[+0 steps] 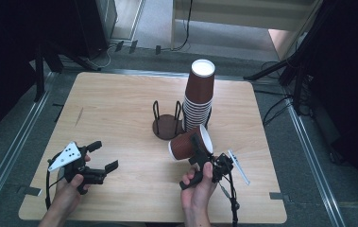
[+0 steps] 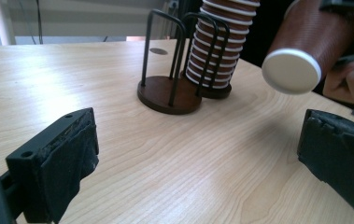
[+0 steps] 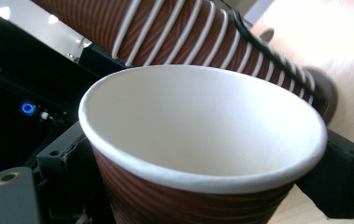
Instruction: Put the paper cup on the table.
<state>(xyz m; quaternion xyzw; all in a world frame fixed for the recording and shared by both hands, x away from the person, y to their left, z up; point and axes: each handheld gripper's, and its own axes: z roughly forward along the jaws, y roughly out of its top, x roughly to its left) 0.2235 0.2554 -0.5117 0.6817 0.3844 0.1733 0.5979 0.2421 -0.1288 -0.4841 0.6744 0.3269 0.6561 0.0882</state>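
Note:
A brown ribbed paper cup [image 1: 188, 143] with a white inside lies tilted above the table, its base toward the left, with my right gripper [image 1: 199, 144] shut on it. In the right gripper view the cup [image 3: 202, 140] sits rim toward the camera, and a black pad [image 3: 67, 172] presses its wall on each side. My left gripper [image 1: 103, 156] stands open over the table's front left, nothing between its jaws. From the left gripper [image 2: 198, 163] the held cup [image 2: 305, 42] shows at the upper right, its white base facing me.
A tall stack of upturned brown cups [image 1: 199, 97] stands in a black wire holder at the table's middle back. Beside it is an empty wire holder on a round dark base [image 1: 167, 124]. The wooden table [image 1: 120, 109] is bare around them.

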